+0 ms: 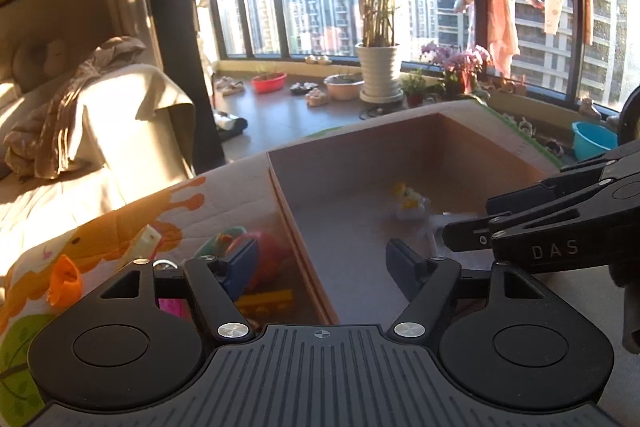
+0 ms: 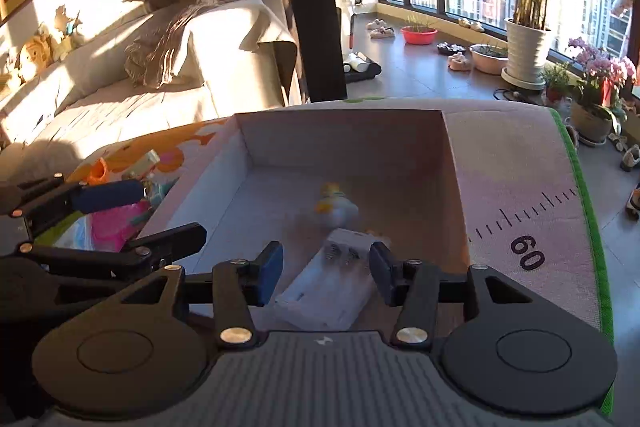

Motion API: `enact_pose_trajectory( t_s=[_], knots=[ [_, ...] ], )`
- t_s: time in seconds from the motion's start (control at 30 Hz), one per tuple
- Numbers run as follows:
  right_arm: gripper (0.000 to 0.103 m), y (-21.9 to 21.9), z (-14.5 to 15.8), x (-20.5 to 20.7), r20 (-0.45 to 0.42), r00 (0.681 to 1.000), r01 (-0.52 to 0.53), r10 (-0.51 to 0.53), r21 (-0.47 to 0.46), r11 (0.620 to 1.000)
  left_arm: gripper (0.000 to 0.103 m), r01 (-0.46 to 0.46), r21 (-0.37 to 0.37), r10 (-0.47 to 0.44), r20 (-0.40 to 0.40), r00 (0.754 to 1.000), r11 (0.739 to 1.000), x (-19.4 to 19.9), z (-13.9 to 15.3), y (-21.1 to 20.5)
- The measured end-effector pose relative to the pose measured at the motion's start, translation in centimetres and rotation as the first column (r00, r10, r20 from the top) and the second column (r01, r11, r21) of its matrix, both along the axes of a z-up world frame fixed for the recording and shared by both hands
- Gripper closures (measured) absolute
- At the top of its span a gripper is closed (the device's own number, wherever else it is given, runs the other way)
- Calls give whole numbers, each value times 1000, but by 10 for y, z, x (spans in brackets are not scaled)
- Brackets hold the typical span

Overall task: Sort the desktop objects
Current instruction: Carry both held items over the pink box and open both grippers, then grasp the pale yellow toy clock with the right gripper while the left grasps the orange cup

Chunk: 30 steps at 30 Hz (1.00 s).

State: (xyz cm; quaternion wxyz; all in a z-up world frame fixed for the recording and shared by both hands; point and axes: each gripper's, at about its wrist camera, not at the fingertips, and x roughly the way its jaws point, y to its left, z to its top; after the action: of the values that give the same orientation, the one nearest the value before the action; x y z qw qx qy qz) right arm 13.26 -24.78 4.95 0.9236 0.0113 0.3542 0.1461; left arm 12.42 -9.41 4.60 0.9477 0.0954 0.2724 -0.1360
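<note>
Right-wrist view: cardboard box (image 2: pixel 452 163) occupies centre frame, a small yellow-and-white toy (image 2: pixel 334 205) on its floor at 12 o'clock from the right gripper (image 2: pixel 326 269), whose jaws pinch a white rectangular case (image 2: pixel 328 297). Left gripper (image 1: pixel 322 265) stands spread and empty, straddling the box wall, loose toys (image 1: pixel 256 259) at its 9 o'clock.

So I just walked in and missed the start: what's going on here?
A person with a claw in each hand is sorting toys into a cardboard box. The right claw holds a white battery charger over the box, near a small yellow-and-white toy. The left claw is open and empty.
</note>
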Motion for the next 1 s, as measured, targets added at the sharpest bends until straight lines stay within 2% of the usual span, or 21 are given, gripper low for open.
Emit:
enact_pose_trajectory(
  t_s=[0.03, 0.2, 0.33, 0.4, 0.47, 0.6, 0.67, 0.7, 0.77, 0.83, 1.0],
  knots=[
    [57, 5, 1, -3, -13, 999, -31, 31, 3, 1000, 28, 6, -4, -6, -17, 1000, 1000, -5, -2, 3],
    [58, 12, 4, -20, -67, 990, -124, 126, 41, 991, 27, -4, -75, -2, -77, 997, 997, -30, 0, 26],
    [58, 19, 8, -32, -137, 970, -191, 198, 66, 979, 26, -19, -107, 10, -88, 996, 994, -52, 1, 44],
    [58, 27, 16, -34, -122, 974, -191, 192, 21, 981, 20, -37, -161, 24, -80, 997, 986, -61, 6, 61],
    [58, 34, 29, -28, -95, 981, -170, 170, 4, 985, 7, -71, -195, 64, -44, 997, 978, -69, 13, 78],
    [56, 60, 58, 6, -100, 985, -136, 142, 57, 989, 4, -154, -186, 155, -9, 988, 970, -77, 14, 112],
    [45, 83, 68, 34, -153, 976, -133, 153, 132, 982, 3, -207, -159, 206, -22, 978, 965, -73, 3, 127],
    [36, 94, 70, 46, -184, 971, -124, 155, 167, 978, 3, -238, -132, 235, -39, 971, 962, -70, -3, 133],
    [34, 128, 66, 77, -261, 950, -111, 169, 224, 968, 1, -291, -93, 285, -76, 955, 952, -63, -16, 146],
    [34, 164, 55, 103, -303, 938, -100, 166, 220, 970, 0, -289, -132, 277, -104, 955, 948, -64, -21, 161],
    [34, 237, 14, 153, -355, 928, -75, 112, 117, 990, 0, -272, -176, 255, -114, 960, 946, -69, -15, 181]
  ],
)
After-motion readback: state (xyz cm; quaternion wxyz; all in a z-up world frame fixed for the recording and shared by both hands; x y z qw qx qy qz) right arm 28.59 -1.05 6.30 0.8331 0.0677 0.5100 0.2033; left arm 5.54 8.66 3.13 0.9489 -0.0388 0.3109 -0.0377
